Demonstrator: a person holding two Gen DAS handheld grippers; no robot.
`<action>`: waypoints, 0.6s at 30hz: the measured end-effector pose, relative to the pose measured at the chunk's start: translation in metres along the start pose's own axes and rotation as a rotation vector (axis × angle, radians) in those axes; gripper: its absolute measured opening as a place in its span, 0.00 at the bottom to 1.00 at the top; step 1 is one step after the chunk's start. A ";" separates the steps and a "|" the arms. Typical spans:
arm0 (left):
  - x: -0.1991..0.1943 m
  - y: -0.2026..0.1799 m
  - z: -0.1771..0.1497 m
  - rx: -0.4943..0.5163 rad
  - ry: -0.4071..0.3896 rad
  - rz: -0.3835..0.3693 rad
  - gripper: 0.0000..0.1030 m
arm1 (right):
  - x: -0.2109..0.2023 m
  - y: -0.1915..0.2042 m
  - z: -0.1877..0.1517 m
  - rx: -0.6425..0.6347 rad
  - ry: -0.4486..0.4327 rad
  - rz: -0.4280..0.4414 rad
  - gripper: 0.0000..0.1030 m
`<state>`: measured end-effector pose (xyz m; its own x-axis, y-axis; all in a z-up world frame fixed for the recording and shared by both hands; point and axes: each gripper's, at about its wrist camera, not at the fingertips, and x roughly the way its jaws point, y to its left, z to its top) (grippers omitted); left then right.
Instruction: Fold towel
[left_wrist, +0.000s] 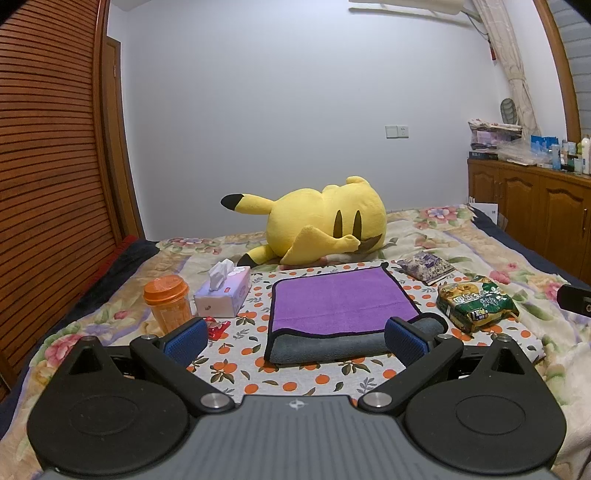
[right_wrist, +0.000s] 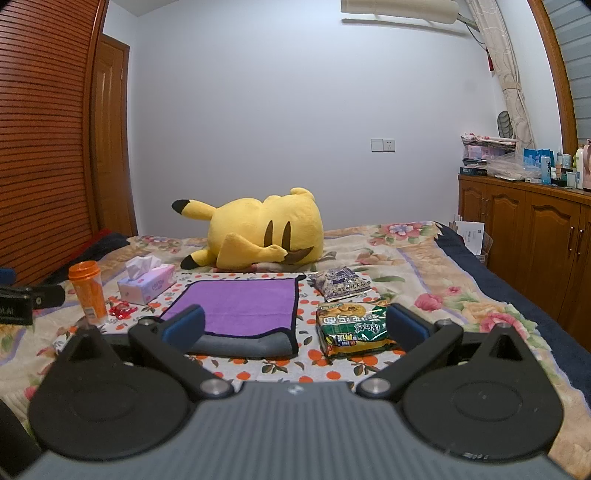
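tissue box (left_wrist: 224, 295) crowds towel (left_wrist: 340, 295) left, noodle packet (left_wrist: 476, 302) right

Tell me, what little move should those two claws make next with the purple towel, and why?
Probably ease both forward and down to the towel's near edge. It is folded once, purple over grey, and lies flat on the orange-print cloth; the left gripper and right gripper are both open, holding nothing, short of it.
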<state>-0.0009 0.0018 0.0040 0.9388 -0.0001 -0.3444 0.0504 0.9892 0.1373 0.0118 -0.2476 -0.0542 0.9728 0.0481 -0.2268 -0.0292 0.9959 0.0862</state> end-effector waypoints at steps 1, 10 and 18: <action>0.000 0.000 -0.001 0.000 0.001 -0.001 1.00 | 0.000 0.000 0.000 0.000 0.000 0.001 1.00; 0.001 -0.001 -0.002 0.001 0.001 0.001 1.00 | 0.000 -0.001 0.000 0.000 0.000 0.001 1.00; 0.000 -0.001 -0.001 0.001 0.002 0.001 1.00 | 0.000 -0.001 0.000 -0.001 0.000 0.000 1.00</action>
<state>-0.0011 0.0010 0.0026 0.9380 0.0013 -0.3465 0.0498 0.9891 0.1385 0.0114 -0.2487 -0.0544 0.9728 0.0486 -0.2267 -0.0298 0.9959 0.0855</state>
